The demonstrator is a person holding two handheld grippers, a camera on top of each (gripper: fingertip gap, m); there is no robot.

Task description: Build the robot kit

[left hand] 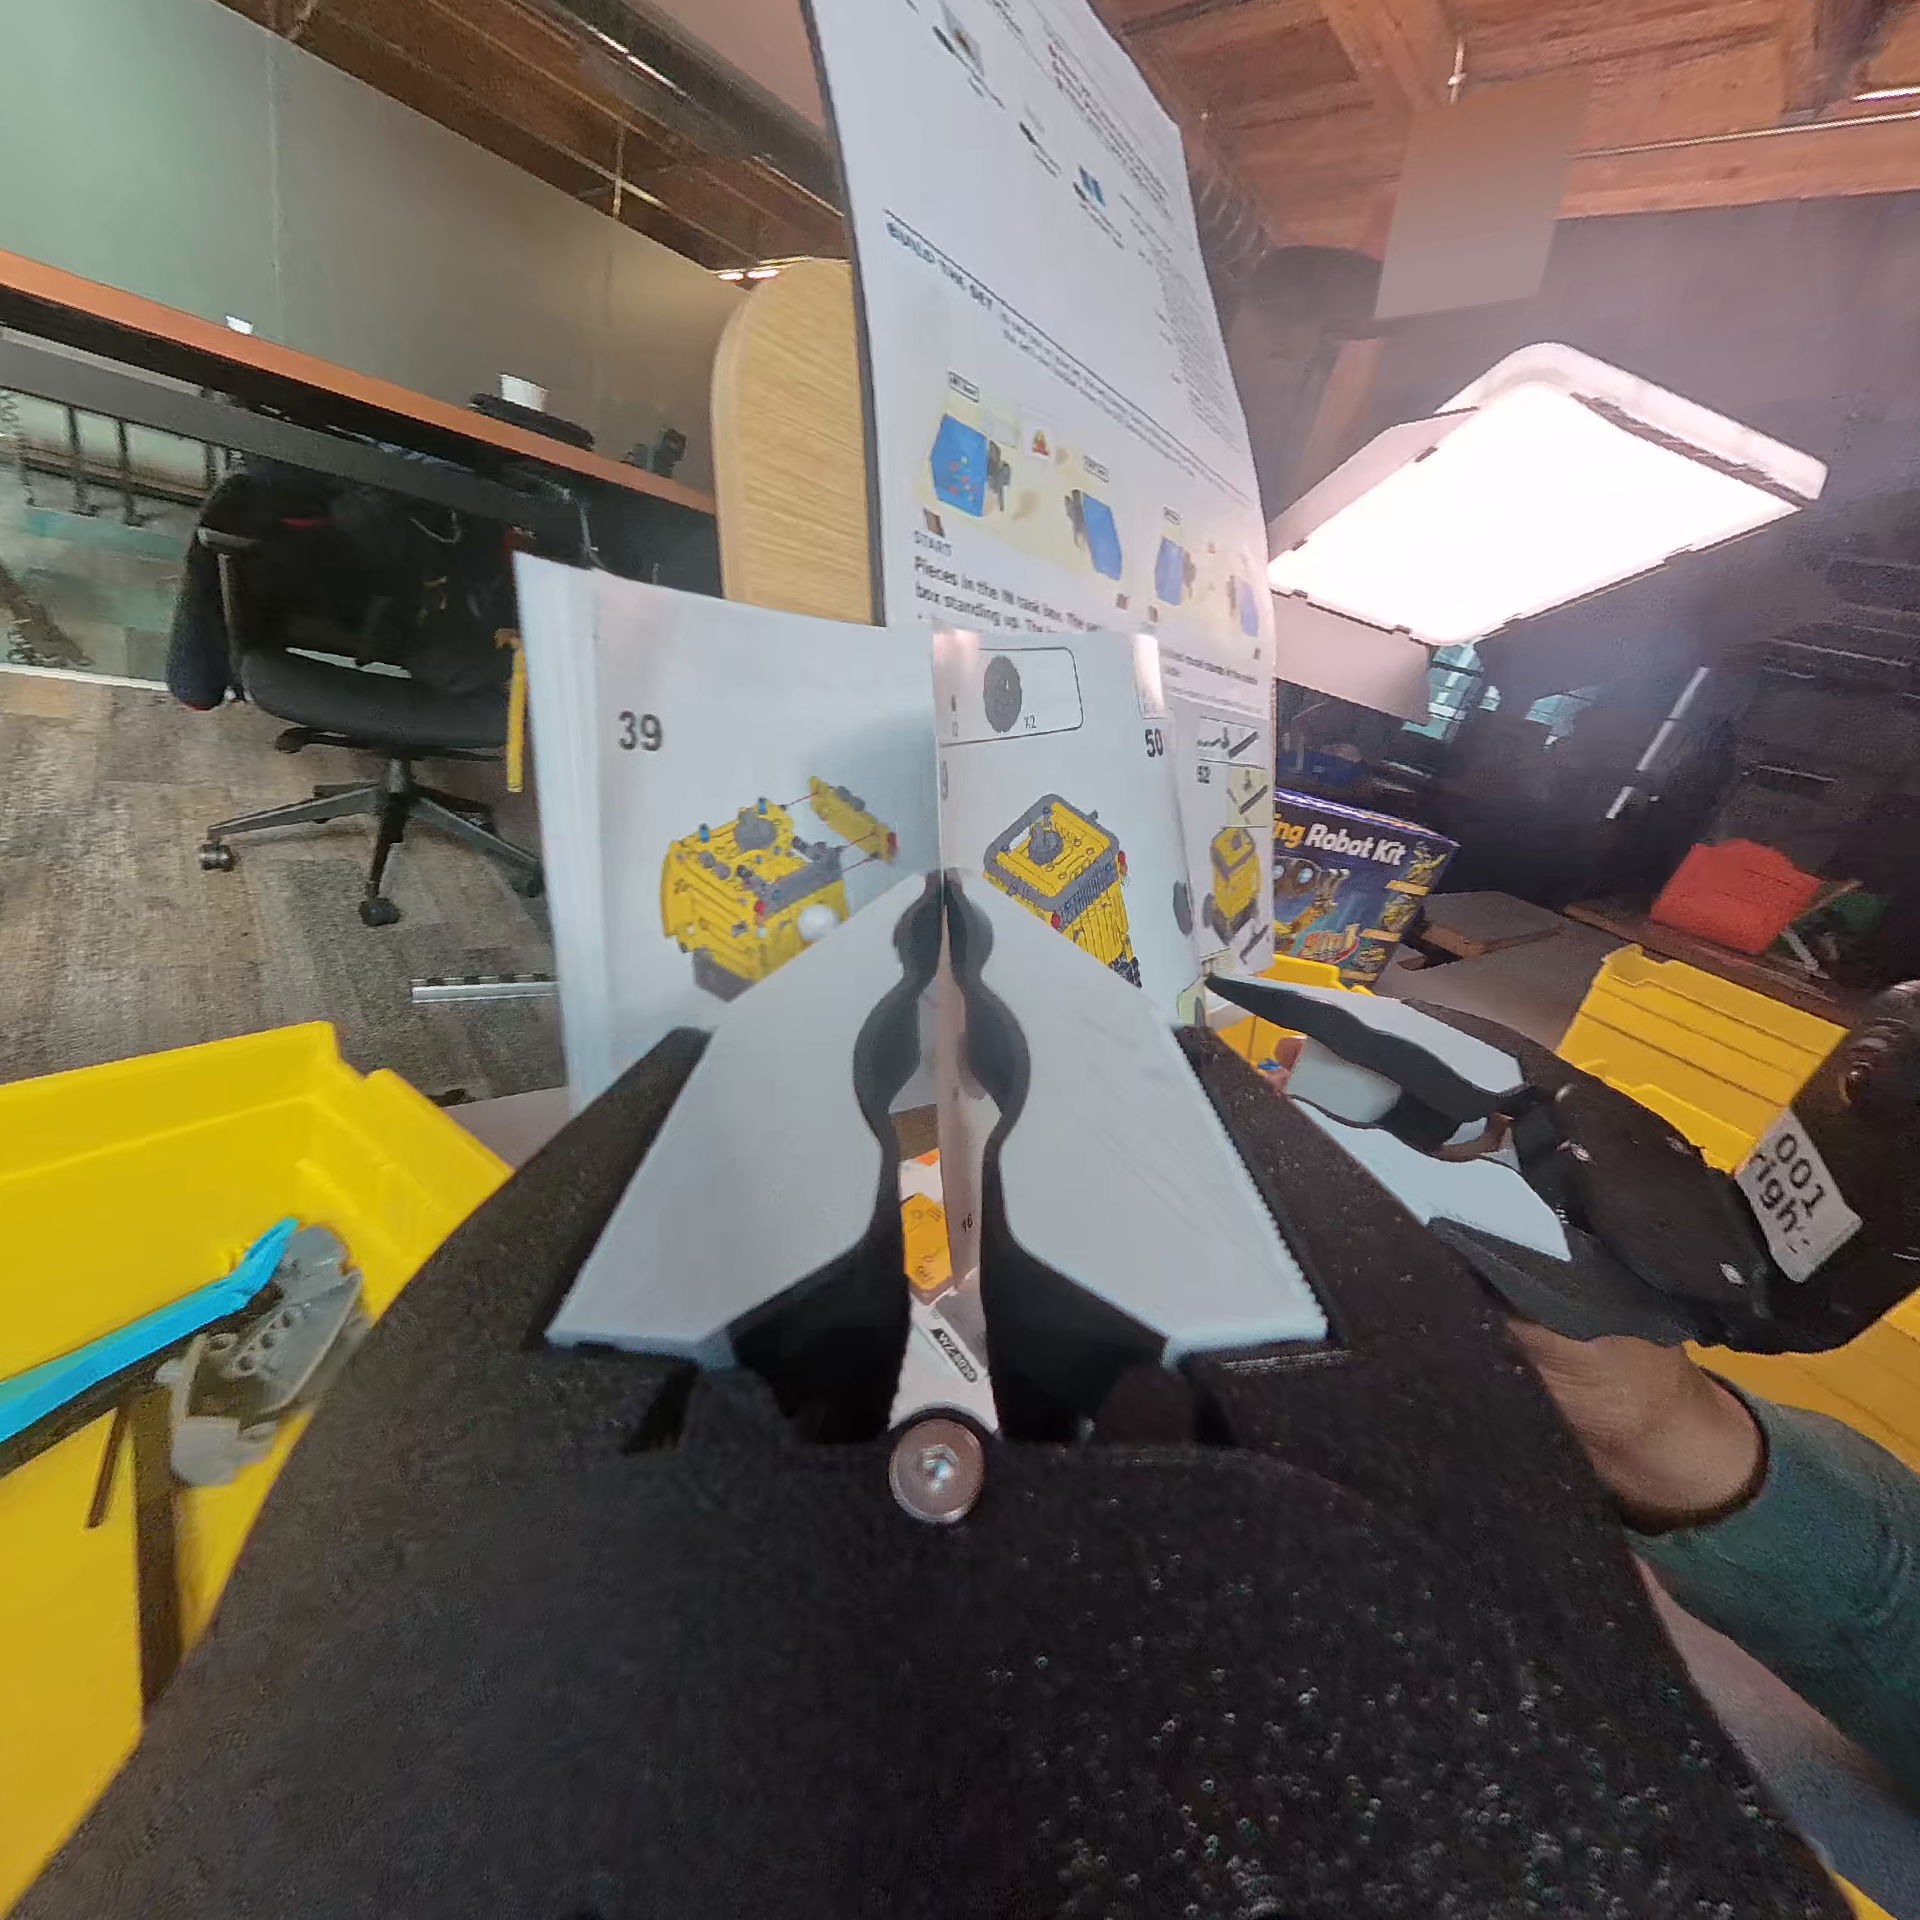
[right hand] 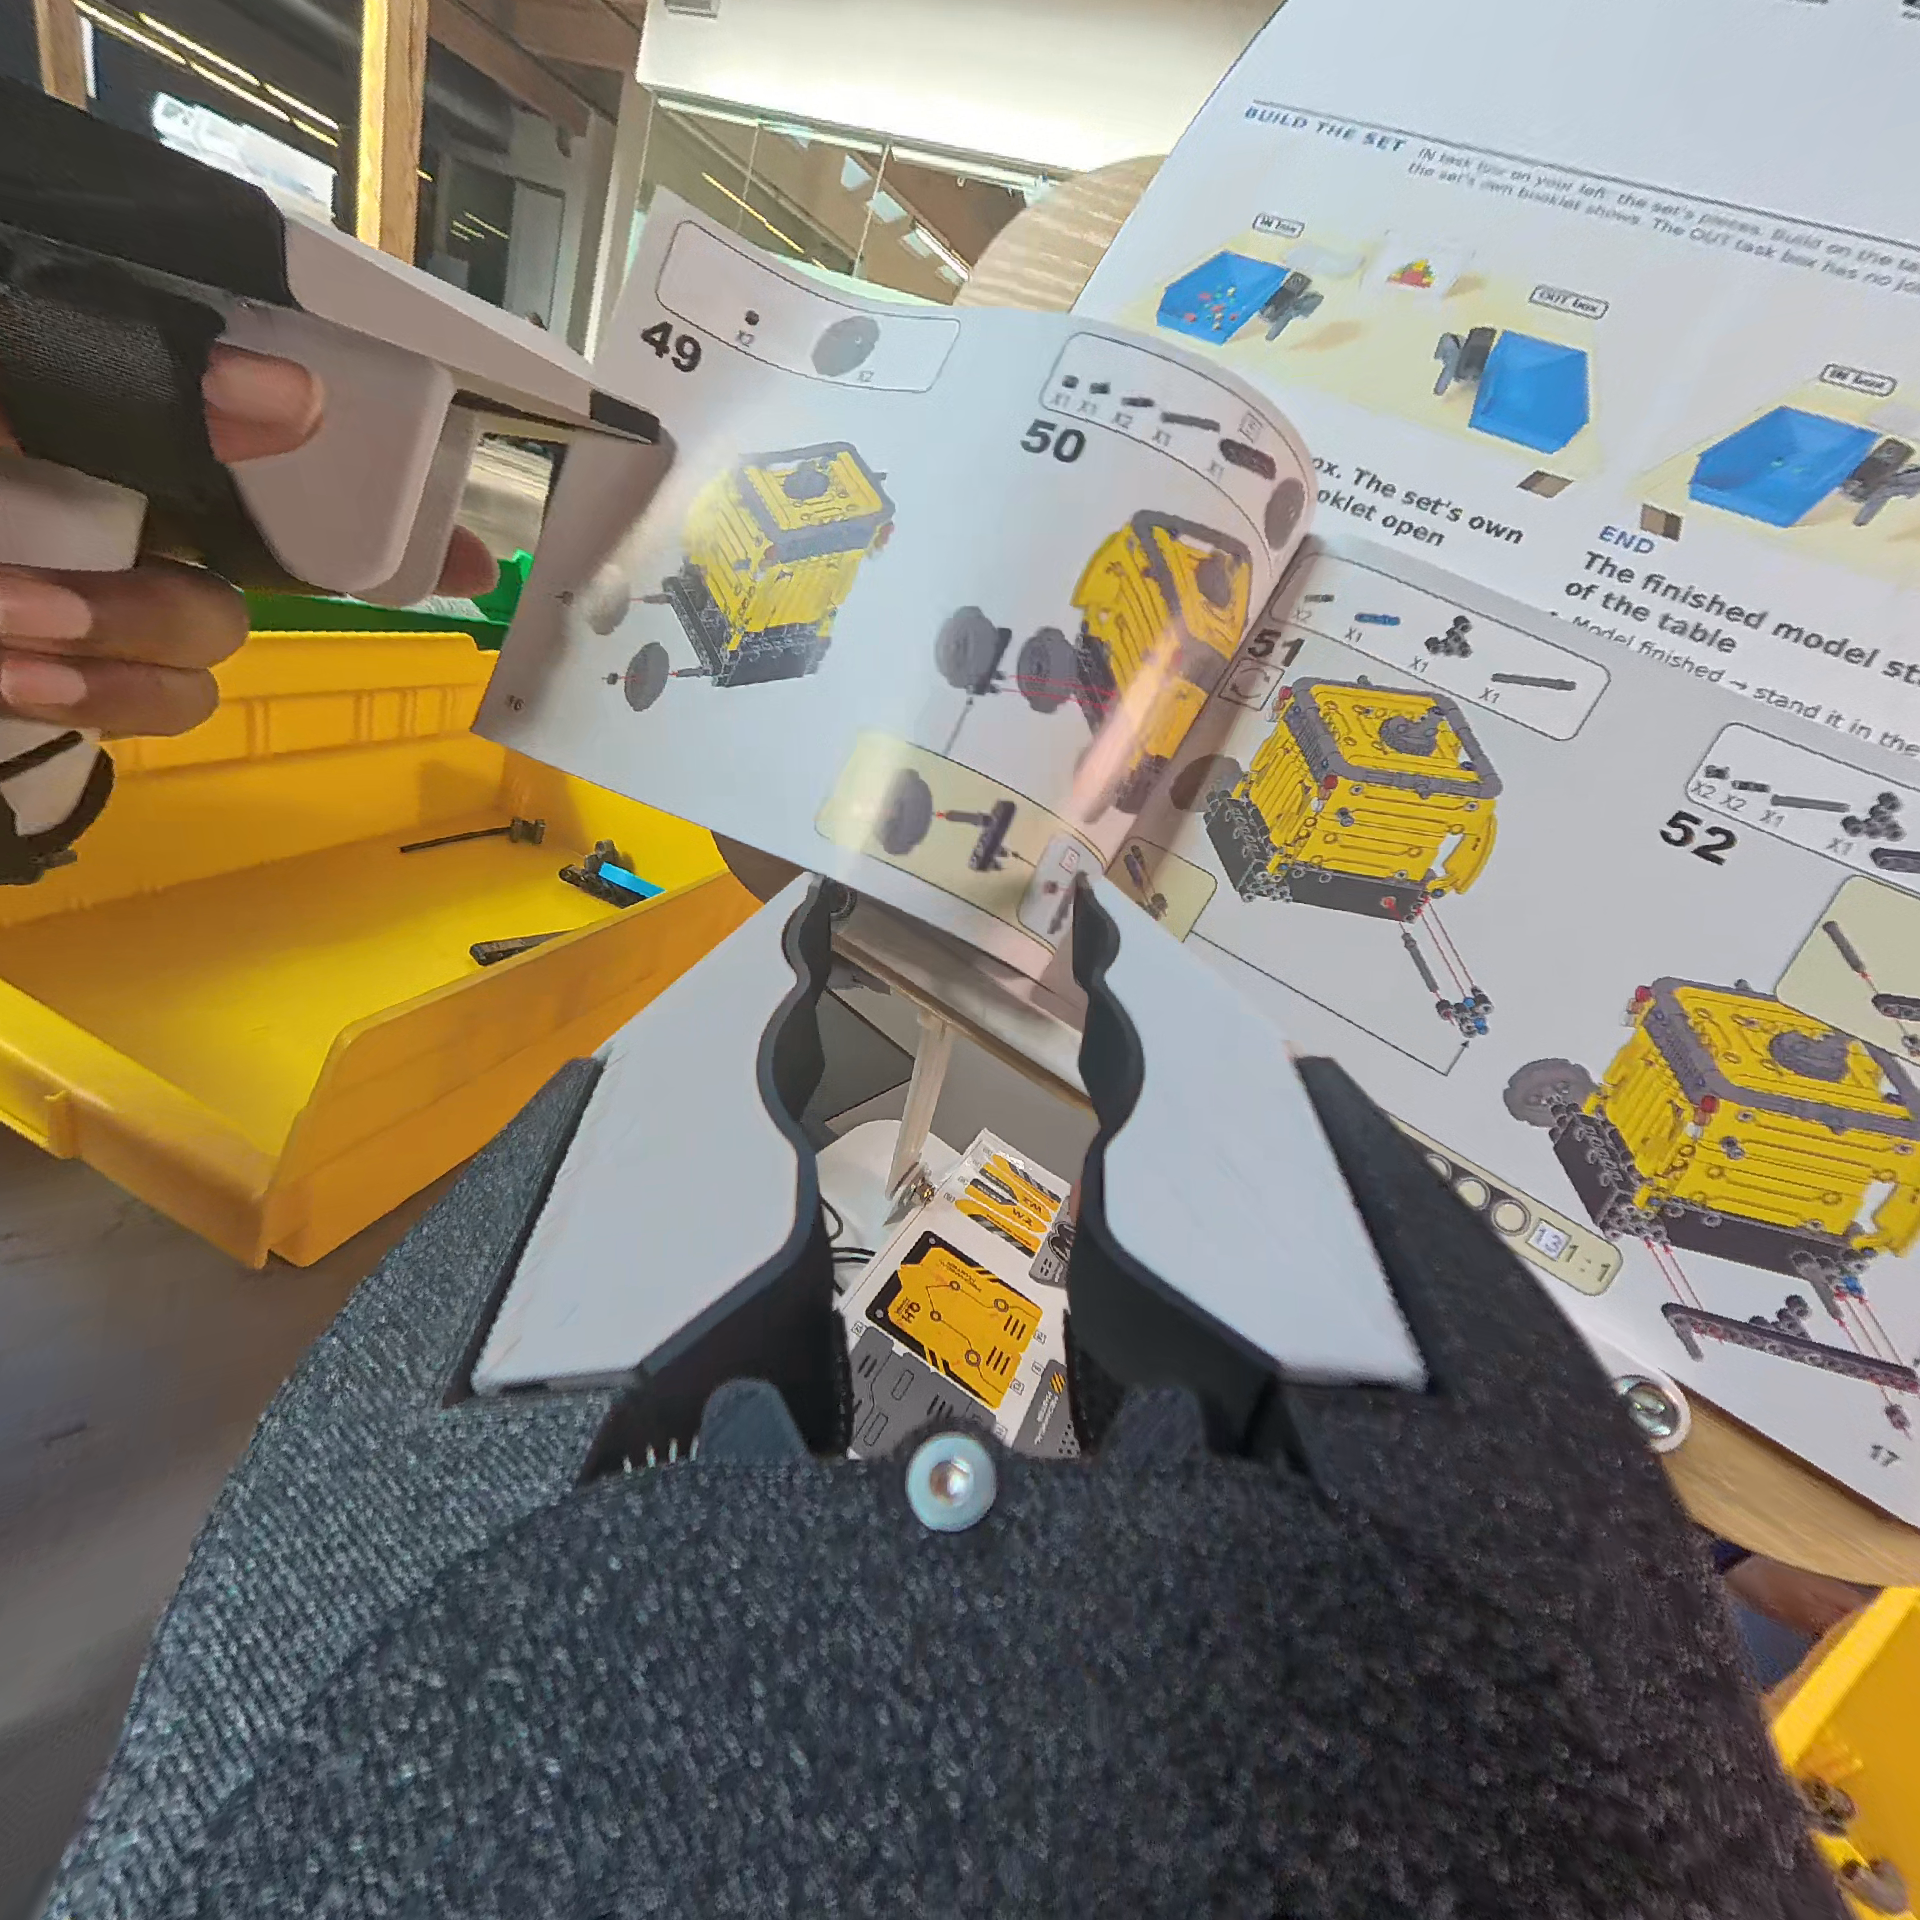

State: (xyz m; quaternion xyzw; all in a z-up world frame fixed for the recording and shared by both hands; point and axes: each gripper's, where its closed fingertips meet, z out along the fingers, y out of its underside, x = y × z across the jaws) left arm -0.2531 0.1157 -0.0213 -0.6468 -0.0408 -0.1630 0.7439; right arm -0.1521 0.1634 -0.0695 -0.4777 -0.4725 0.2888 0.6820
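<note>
Left gripper clamped on booklet page | right gripper jaws apart, beneath page | yellow bin nearby.

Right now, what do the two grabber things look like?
Each gripper, left and right, has two pale grey wedge-shaped fingers with wavy black pads on the inner sides, set in a speckled black body with a silver screw. The right one carries a white label and a thin dark cable. The person wears a teal sleeve.
</note>
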